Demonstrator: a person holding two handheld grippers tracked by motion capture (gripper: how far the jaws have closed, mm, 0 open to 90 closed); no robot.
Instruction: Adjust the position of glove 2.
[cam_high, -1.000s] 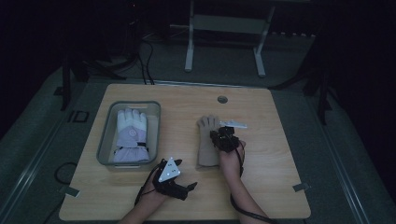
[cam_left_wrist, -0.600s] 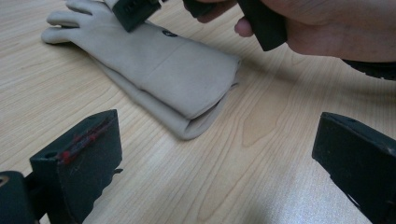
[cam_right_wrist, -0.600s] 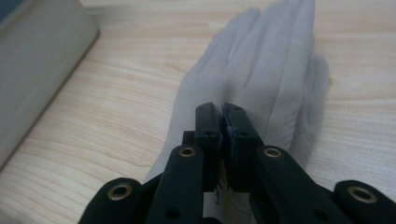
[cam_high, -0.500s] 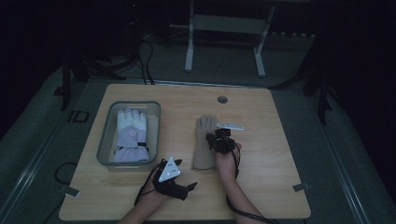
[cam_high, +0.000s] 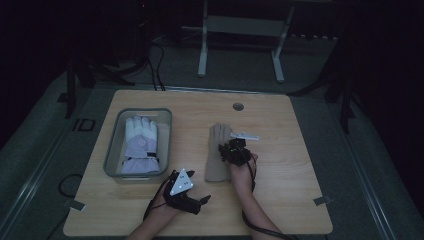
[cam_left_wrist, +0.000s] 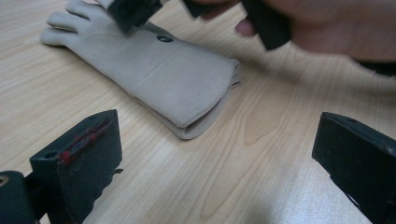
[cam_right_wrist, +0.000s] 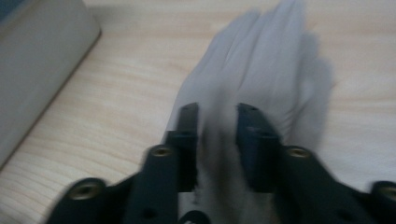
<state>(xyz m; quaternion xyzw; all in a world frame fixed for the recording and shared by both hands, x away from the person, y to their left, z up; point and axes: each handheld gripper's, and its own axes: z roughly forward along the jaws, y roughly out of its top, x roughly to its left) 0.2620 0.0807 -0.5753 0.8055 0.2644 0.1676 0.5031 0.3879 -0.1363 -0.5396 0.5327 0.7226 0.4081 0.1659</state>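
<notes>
Right claw, jaws narrowed around a fold of the flat beige suede glove lying mid-table beside the grey plastic tray, had slid down from its fingers toward the palm, likely the pinch before lifting; left claw idled agape.

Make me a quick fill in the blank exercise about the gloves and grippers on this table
1. The white glove lies inside the grey ____.
2. The beige glove lies flat on the wooden ____.
3. The left gripper has its jaws wide ____.
4. The right gripper is at the ____ glove.

Missing words: bin; table; open; beige
</notes>
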